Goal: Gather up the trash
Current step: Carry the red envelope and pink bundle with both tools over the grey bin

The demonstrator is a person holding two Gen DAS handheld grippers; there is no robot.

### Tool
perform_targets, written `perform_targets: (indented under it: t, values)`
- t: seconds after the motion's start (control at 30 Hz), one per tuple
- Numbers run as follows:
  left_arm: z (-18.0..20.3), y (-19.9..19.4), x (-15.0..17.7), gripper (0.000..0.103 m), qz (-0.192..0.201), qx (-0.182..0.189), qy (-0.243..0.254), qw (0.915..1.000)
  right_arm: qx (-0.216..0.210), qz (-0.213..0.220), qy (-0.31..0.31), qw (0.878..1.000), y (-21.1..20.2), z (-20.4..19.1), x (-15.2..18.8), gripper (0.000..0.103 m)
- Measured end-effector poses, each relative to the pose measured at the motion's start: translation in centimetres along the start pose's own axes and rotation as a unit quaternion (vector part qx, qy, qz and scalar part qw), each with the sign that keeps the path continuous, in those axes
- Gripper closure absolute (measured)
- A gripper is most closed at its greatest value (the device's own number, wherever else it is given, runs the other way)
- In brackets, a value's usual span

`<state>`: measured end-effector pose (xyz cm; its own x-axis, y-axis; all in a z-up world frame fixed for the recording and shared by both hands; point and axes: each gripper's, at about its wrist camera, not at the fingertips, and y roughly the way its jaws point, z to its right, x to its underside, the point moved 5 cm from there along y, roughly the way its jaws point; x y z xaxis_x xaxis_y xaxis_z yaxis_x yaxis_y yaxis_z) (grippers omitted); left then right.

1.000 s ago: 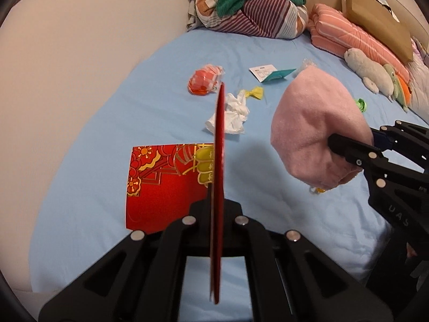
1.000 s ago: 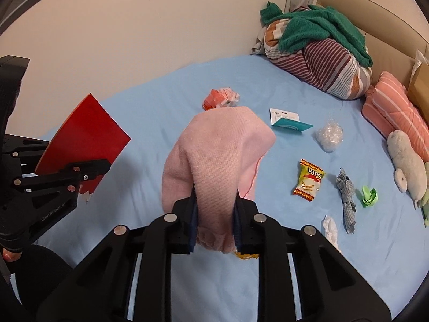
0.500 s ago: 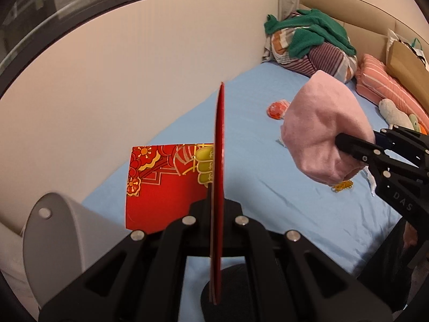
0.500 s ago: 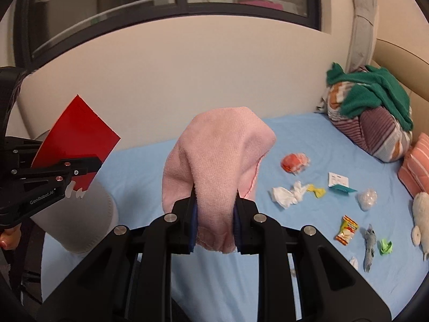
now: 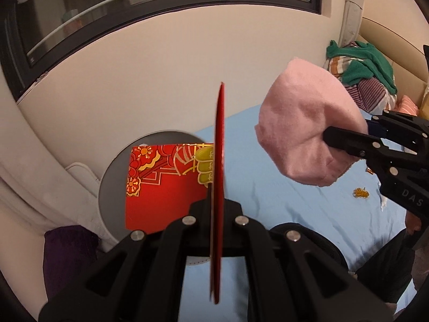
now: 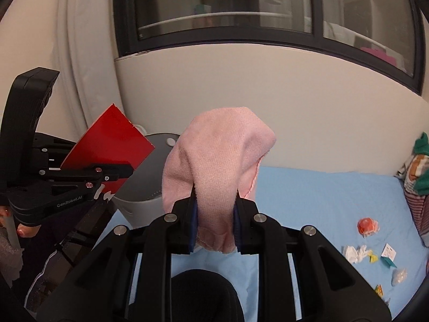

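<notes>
We hold red envelope [image 5: 171,187] clamped in left gripper [image 5: 215,209], pink cloth [image 6: 214,166] in right gripper [image 6: 214,225], bin [image 6: 152,177] nearer left.

1. the left gripper [image 5: 217,209] is built of matte black linkage arms joined by round silver rivets.
2. white lettering "genrobot.ai" is printed on its side.
3. the right gripper [image 6: 214,209] is made alike, with blue pads [image 6: 192,224] fitted inside its fingers.
4. "das" is marked on its body.
5. dark trousers with a white stripe are worn.
</notes>
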<state>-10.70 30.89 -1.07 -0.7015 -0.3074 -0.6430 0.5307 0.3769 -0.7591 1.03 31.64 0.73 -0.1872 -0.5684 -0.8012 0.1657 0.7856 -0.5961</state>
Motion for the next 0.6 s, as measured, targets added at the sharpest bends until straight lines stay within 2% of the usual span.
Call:
perform_targets:
  t: [0.27,0.6]
  values:
    - [-6.6,-0.7,0.9,0.101,-0.011,-0.037,-0.056,0.9977,-0.046,-0.007,-0.04,0.998,1.9,-6.0,-3.3,0.083]
    - [-10.6,-0.5,1.1,0.101,-0.021,-0.054,-0.095,0.9938,-0.076,-0.029,-0.074,0.994,5.5,-8.9,-4.1,0.083]
